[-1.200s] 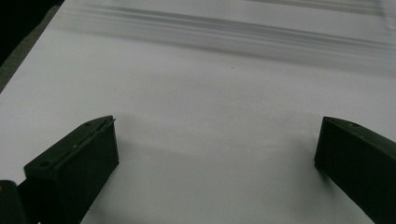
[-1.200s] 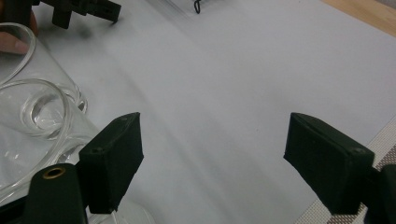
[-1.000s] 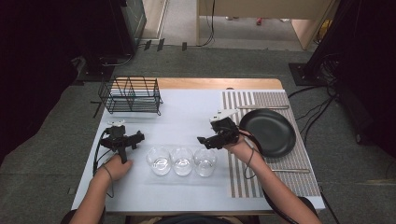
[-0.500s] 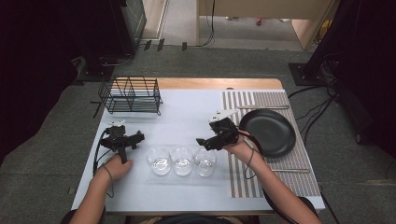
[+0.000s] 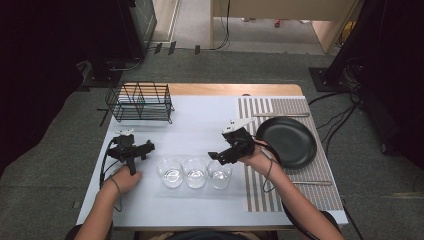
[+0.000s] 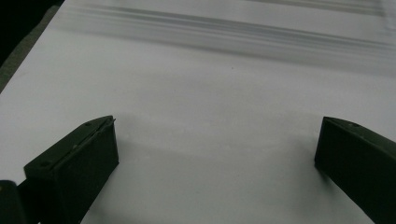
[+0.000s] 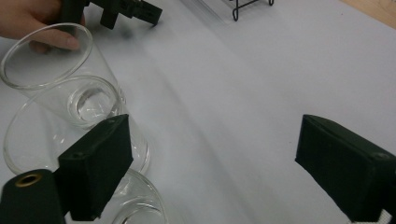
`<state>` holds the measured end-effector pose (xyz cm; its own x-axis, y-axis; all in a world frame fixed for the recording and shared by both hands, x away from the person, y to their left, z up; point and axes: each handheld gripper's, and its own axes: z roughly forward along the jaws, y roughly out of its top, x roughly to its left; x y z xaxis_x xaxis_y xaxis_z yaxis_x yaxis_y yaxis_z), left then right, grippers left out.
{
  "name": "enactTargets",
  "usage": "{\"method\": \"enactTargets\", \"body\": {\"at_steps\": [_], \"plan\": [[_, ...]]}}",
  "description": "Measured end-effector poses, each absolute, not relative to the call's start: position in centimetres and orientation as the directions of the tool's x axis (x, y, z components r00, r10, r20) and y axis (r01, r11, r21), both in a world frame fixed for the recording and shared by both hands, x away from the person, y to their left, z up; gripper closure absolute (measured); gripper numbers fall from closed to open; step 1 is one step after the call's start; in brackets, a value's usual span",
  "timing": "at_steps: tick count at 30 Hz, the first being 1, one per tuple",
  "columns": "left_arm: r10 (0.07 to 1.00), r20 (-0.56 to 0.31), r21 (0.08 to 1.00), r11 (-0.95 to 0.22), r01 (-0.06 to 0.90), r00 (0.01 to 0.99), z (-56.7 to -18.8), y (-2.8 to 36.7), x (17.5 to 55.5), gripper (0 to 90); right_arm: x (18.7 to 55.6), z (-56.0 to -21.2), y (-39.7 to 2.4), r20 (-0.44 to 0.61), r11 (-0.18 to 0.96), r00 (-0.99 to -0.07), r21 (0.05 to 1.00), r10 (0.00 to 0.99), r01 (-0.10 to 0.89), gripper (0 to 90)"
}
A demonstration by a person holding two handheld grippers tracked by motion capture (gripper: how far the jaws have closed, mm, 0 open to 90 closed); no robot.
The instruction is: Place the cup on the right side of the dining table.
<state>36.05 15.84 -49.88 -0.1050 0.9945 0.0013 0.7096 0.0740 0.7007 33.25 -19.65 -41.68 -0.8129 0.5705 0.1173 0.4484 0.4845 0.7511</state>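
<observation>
Glass first: three clear tumblers in a row at the near-middle of the white table [image 5: 210,115], all upright and side by side — left glass [image 5: 170,172], middle glass [image 5: 195,172], right glass [image 5: 219,173]. Right tongs [image 5: 212,155] hover just above and a bit beyond the right glass, tips pointing left. Their jaws have just been opening; they stand apart w/ nothing between them, the pads pressing on nothing. In the right gripper view one jaw sits in front of the glasses' rims, the other over bare table; the row runs off toward the person's left hand [image 7: 32,21].

Left tongs [image 5: 150,146] are at the near-left, just left of the left glass, held abt level above the table by that hand, whose base rests on the tabletop. Left gripper view shows them wide open, bare white surface between the jaws.

Further right: striped placemat [image 5: 260,190] w/ a black plate [image 5: 286,141] on it, close by the right hand. Thin piece of cutlery [image 5: 312,183] lies on the mat nearer than the plate; can't tell which kind.

Far left: black wire rack [image 5: 141,101], well apart from the glasses.
</observation>
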Motion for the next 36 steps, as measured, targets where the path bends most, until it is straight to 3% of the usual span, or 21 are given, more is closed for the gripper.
{"method": "enactTargets", "body": {"at_steps": [6, 36], "plan": [[0.994, 0.001, 0.701, 0.074, 0.71, -0.105, -49.9, 15.8, 36.1, 0.0, 33.3, -41.7, -19.6, 0.129, 0.481, -0.821, 0.755, 0.556, 0.445, 0.0], [0.994, 0.001, 0.701, 0.074, 0.71, -0.105, -49.9, 15.8, 36.1, 0.0, 32.0, -42.2, -18.4, 0.132, 0.562, -0.898, 0.739, 0.42, 0.371, 0.0]]}}
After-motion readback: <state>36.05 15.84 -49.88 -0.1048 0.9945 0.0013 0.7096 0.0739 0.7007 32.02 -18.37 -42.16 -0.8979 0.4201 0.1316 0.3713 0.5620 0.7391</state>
